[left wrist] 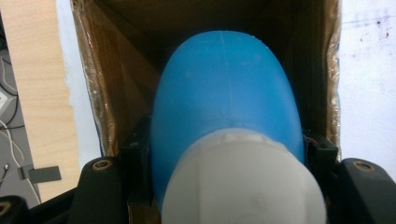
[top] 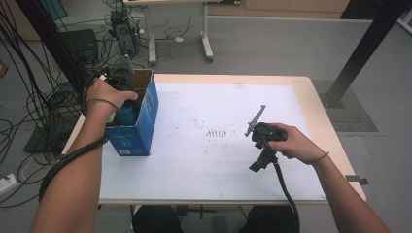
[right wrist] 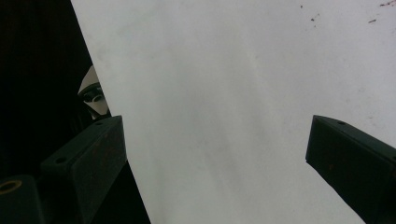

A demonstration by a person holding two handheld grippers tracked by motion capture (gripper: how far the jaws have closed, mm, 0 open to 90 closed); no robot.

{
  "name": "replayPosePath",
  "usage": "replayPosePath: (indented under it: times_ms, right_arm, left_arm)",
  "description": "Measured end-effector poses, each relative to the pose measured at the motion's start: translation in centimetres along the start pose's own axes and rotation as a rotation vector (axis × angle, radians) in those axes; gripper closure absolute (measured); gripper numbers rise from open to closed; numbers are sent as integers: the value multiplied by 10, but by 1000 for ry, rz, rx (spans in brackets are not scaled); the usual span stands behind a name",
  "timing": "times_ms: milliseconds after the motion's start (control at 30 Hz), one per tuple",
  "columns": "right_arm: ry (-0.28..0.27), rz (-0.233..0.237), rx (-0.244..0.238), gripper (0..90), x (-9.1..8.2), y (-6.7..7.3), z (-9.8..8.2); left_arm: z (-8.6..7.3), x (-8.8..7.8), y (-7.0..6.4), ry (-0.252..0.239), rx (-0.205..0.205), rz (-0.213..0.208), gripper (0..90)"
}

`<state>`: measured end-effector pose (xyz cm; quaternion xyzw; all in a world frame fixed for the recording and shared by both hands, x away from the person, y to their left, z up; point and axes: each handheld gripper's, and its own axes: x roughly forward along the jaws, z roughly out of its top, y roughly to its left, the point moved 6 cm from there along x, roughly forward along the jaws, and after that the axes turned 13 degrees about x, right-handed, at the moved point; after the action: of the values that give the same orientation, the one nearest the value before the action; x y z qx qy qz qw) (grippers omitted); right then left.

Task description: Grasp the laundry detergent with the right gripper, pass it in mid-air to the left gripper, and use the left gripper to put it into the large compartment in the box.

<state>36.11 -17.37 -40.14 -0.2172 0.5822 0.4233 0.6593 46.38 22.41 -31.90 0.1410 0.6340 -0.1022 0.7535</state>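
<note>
A blue cardboard box [top: 142,128] with its top open stands at the table's left edge. My left gripper [top: 128,108] reaches down into it, shut on a blue bottle [left wrist: 224,93] with a white cap [left wrist: 243,182]. The black jaws press the bottle's sides just inside the brown box walls [left wrist: 116,93]. At the right of the white table sheet [top: 204,165], my right gripper [top: 258,164] lies low in the person's hand. Its jaws stand wide apart over bare white surface [right wrist: 224,70], with nothing between them, near the table's front edge.
Faint brown marks [top: 216,132] dot the middle of the sheet. Cables [top: 29,97] crowd the floor to the left of the table. A black frame post [top: 359,53] rises at the back right, and a desk's legs [top: 206,43] stand behind the table.
</note>
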Motion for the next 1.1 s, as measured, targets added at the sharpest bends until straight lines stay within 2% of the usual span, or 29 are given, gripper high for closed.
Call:
replayPosePath:
  times_ms: [133,400,633,1100]
  right_arm:
    - [4,1,-7,50,0,0,0]
    - [4,-2,-5,50,1,0,0]
    - [6,-1,-6,51,1,0,1]
    - [7,-2,0,51,1,1,2]
  left_arm:
    - [-2,3,0,9,5,8,377]
    - [-5,11,1,11,-6,-10,377]
    - [-4,12,-1,9,6,-4,376]
    - [-3,13,-1,-2,3,-3,376]
